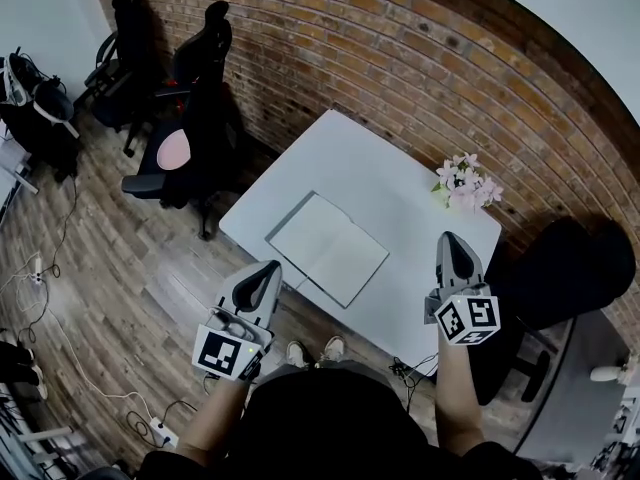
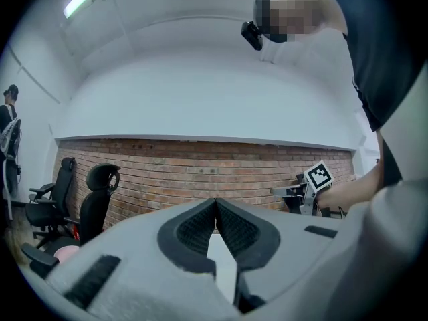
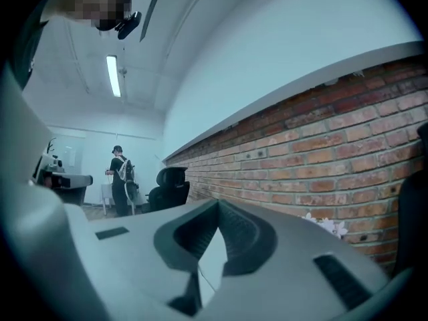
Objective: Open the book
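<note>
Head view is showing the book (image 1: 328, 248) lying flat near the front edge of the white table (image 1: 400, 198), with pale blank pages facing up, so I am judging it to be already open. I am holding my left gripper (image 1: 268, 268) and my right gripper (image 1: 452, 238) up in front of me, one on each side and well apart from the book. Both are pointing level, with jaws pressed together and nothing between them. I am seeing nothing left to do on the book. Pink flowers (image 1: 465, 183) are sitting near the table's far edge.
</note>
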Available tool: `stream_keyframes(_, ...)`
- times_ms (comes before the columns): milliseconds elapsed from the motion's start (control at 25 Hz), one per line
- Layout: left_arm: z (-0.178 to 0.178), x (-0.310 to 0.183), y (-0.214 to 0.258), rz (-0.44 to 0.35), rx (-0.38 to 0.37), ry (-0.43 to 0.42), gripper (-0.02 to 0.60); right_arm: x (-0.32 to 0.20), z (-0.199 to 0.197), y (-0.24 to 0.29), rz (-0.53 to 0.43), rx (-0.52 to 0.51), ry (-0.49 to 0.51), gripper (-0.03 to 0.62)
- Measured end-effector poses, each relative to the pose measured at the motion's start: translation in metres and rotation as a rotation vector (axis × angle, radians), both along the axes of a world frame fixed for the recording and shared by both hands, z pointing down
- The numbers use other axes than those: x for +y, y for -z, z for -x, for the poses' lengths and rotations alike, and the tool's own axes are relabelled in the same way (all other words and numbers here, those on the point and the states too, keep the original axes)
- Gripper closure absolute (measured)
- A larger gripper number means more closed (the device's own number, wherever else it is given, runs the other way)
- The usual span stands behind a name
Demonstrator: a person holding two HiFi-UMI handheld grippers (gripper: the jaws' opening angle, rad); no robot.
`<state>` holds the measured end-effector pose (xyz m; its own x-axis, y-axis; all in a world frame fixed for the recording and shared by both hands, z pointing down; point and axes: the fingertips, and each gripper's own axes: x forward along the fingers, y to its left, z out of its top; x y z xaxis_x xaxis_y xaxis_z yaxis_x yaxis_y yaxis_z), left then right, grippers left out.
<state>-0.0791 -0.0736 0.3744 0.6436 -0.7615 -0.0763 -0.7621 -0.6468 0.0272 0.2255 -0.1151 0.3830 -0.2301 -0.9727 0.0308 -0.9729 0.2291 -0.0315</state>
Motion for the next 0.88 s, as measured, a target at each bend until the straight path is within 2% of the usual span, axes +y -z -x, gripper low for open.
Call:
stream_keyframes(160,-0.006,-0.007,0.01,-0.064,-0.019,-0.01,0.558,0.003,0.0,0.028,-0.046,-0.023,0.016,0.58)
stream_keyframes(520,-0.011,-0.012,0.019,-0.083,-0.014,-0.004,0.558,0.039,0.002,0.069,-0.121,0.032,0.014,0.58)
stream_keyframes(760,-0.02,-0.017,0.013,-0.046,-0.025,-0.022,0.558,0.06,0.008,0.072,-0.116,0.014,-0.002,0.58)
stream_keyframes(880,-0.031,-0.02,0.015,-0.04,-0.009,-0.045,0.558,0.069,0.013,0.078,-0.122,0.038,-0.001,0.58)
